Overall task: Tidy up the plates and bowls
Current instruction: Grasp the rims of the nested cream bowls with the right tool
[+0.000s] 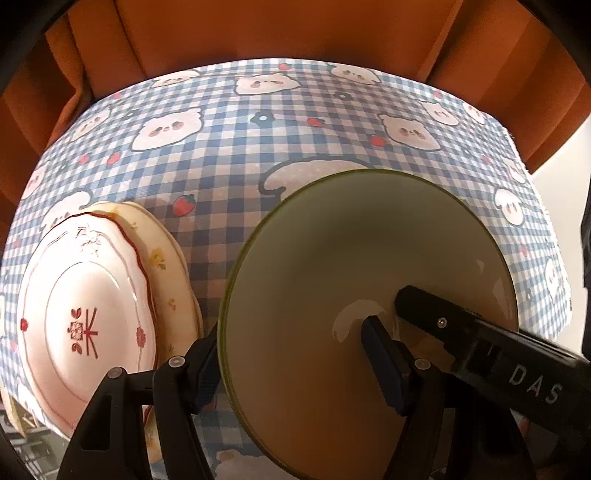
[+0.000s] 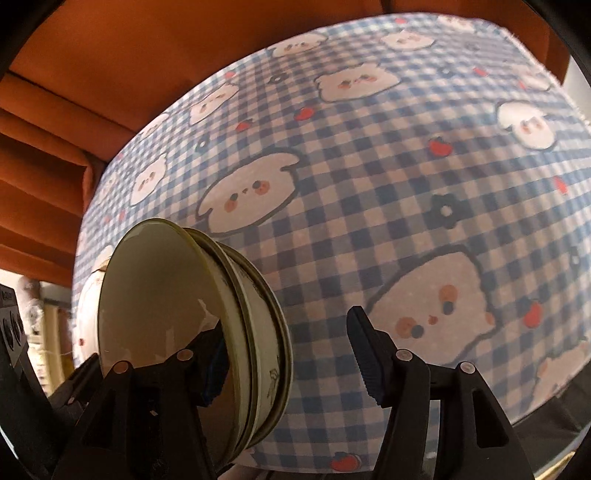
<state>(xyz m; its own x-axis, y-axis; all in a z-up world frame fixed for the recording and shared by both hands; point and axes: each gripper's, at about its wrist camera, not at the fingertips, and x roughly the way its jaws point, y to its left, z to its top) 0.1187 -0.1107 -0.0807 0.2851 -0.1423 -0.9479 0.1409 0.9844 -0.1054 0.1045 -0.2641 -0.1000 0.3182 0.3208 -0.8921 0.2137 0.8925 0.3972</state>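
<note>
A cream bowl with a green rim (image 1: 351, 240) sits on the checked tablecloth (image 1: 229, 147). In the right wrist view it is the top of a nested bowl stack (image 2: 258, 332). My left gripper (image 1: 290, 332) is open across the near wall, one finger outside against the rim and the other over the bowl's middle. My right gripper (image 2: 288, 319) is open too. Its left finger is inside the bowl, and its right finger stands clear of the outer wall. That inside finger (image 1: 436, 317) shows from the right in the left wrist view. A stack of plates (image 1: 92, 295), red-trimmed on top, lies left of the bowls.
Orange curtains (image 1: 258, 29) hang behind the table. The cloth's right edge (image 1: 535, 177) drops off close to the bowls. Open tablecloth (image 2: 406, 184) stretches beyond and to the right of the stack. My left gripper's body (image 2: 11, 325) shows at the left border.
</note>
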